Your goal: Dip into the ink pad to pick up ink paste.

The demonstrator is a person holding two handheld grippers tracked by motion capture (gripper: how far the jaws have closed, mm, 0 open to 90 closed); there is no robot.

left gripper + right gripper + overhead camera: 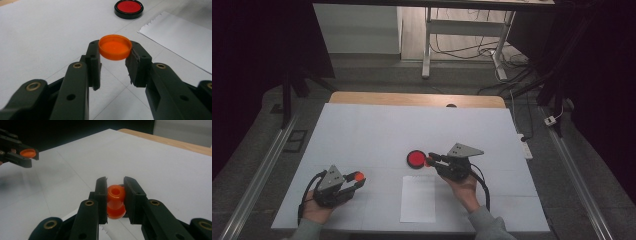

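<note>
**Reporter:** Hands at work over a white table top (377, 135), seen from the high view. What is held, and why apart?

**Editor:** Take the round black-rimmed red ink pad (416, 159) as the marker. The right gripper (430, 160) sits just to its right, jaws closed on a small orange thing too small to read here. The left gripper (358, 178) waits well to the pad's left and nearer the person, clamped on something orange. The two halves seem to be kept separate, one for each hand. A white sheet of paper (418, 199) lies just on the near side of the pad, likely set there to take a print.

**Reporter:** And the left gripper view?

**Editor:** Its two black jaws pinch a shallow round orange plastic cap (115, 47) by the rim, hollow side up, clear of the table. The pad (129, 9) lies beyond it, the torn-edged paper (180, 37) beside the pad.

**Reporter:** The right gripper view?

**Editor:** Jaws shut on a waisted orange plastic stamp body (116, 201), gripped at its sides, probably so that one end stays free for inking. The left gripper (31, 157) and cap (28, 152) hang far off.
</note>
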